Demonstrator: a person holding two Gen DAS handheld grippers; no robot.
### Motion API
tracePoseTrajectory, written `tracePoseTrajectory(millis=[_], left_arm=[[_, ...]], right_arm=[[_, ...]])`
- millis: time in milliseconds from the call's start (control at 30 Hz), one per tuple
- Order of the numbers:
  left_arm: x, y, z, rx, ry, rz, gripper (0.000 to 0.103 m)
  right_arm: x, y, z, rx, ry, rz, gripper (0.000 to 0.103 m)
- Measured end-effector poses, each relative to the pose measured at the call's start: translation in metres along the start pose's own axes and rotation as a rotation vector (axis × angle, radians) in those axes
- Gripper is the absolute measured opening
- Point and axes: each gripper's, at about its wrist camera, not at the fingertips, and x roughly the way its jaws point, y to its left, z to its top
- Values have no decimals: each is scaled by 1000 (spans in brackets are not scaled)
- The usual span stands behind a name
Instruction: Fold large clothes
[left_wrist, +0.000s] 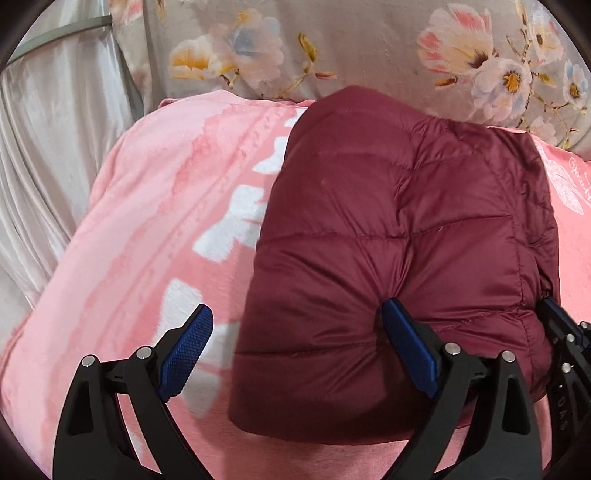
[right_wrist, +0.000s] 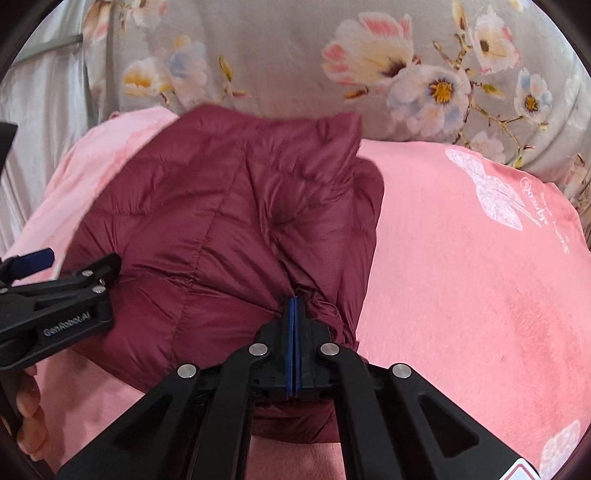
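1. Maroon jacket (left_wrist: 388, 236), bundled on the pink blanket (left_wrist: 147, 229), lies just ahead of both claws.
2. Your right claw (right_wrist: 294, 306) is pressed together, pinching its near edge, so the fold holds.
3. Your left claw (left_wrist: 295, 350) is spread wide, one finger against the bundle, gripping nothing.

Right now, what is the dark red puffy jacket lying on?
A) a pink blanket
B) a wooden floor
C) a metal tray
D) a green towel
A: the folded dark red puffy jacket rests on the pink blanket, which shows around its sides in both wrist views, with a flowered cloth behind it.
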Motion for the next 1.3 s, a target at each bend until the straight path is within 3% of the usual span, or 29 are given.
tracePoseTrajectory(millis=[267,633,933,1000,1067,1100,1167,1300], left_arm=[[15,2,-14,-50,-13,-25,97],[16,-2,-15,-39,-17,-8,98],[-1,6,-21,-69,-72,4,98],[-16,10,-33,-92,-95,-8,98],[-36,11,-52,-91,-110,-32,98],[-44,10,-60,-83,-110,-46,98],[-56,5,-75,-65,-90,-69,98],[-75,-6,-96,-27,-73,-64,98]], right_arm=[[12,-15,-4,84,43,86,0],[17,-14,-3,108,61,112,0],[-1,-21,-8,149,4,115,0],[-28,-15,-22,126,-47,88,11],[-51,-6,-38,83,-86,45,55],[-67,-2,-49,63,-106,26,60],[-85,1,-64,56,-110,24,60],[-98,2,-89,71,-38,45,60]])
